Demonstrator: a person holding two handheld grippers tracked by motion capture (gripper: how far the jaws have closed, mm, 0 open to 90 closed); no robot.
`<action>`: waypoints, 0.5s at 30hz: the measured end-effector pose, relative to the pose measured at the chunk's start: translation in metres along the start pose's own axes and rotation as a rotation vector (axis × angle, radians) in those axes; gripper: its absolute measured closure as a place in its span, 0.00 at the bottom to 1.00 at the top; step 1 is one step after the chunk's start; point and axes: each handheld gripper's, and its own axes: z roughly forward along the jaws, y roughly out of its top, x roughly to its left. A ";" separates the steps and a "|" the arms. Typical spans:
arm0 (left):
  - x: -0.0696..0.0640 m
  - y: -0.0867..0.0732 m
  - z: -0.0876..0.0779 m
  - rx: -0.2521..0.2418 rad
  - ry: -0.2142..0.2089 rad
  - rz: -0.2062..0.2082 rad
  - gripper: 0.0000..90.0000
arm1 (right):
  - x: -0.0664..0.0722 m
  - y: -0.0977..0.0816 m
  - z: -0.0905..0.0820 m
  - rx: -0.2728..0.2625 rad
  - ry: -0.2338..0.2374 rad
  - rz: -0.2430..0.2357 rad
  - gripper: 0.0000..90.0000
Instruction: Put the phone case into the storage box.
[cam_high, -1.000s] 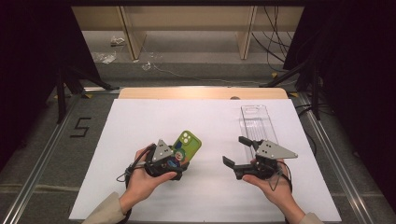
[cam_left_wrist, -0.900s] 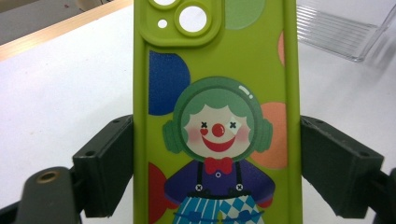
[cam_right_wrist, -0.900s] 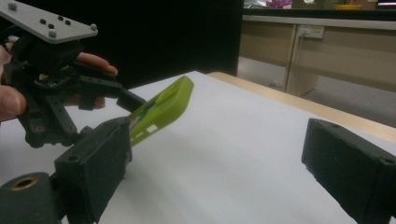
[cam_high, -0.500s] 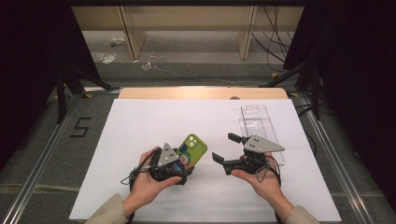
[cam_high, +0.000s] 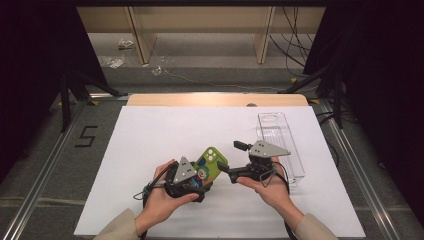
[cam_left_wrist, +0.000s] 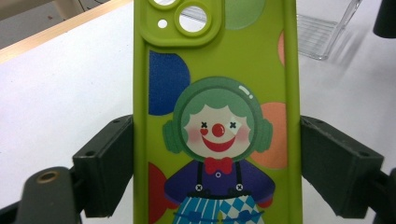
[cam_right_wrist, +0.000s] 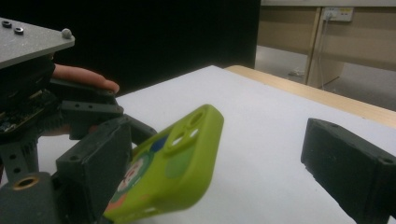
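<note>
High view: my left gripper (cam_high: 204, 176) holds the lime-green soft phone case with a printed clown figure (cam_high: 211, 165) just above the white table cover (cam_high: 150, 145), near the front middle. The case's camera-cutout end points away from me, toward the clear plastic rectangular tray (cam_high: 280, 145) lying at the right on the cover. My right gripper (cam_high: 231, 162) sits just beside the case's right edge, jaws spread, nothing between them. So: pickup done; second grip not yet made.

Left gripper view: the case (cam_left_wrist: 215, 116) runs upright between the two black jaws, each pad pressed flat on a long side edge at the clown's shoulder level. Pinch looks square and even. The tray's corner (cam_left_wrist: 322, 37) shows beyond, upper right, well apart from the case.

Right gripper view: the case (cam_right_wrist: 173, 168) is tilted, camera end raised, its lower end in the other gripper (cam_right_wrist: 93, 140). My own near jaw lies close alongside the case's edge; whether it touches I cannot tell. The far jaw stands well clear on the other side, so the jaws straddle open air, not the case.

Judgement: roughly midway. Remaining: close the right gripper on the free end, or carry the case on to the tray; which one, the frames do not settle.
</note>
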 end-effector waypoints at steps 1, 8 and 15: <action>-0.001 0.000 0.000 0.001 -0.002 0.000 0.18 | 0.000 0.000 0.001 -0.001 0.003 0.002 0.11; -0.005 0.000 0.001 0.001 -0.009 0.009 0.18 | 0.001 0.002 0.010 0.008 0.018 0.006 0.12; -0.009 0.000 0.002 -0.005 -0.014 0.012 0.18 | 0.002 0.001 0.018 0.028 0.030 0.010 0.13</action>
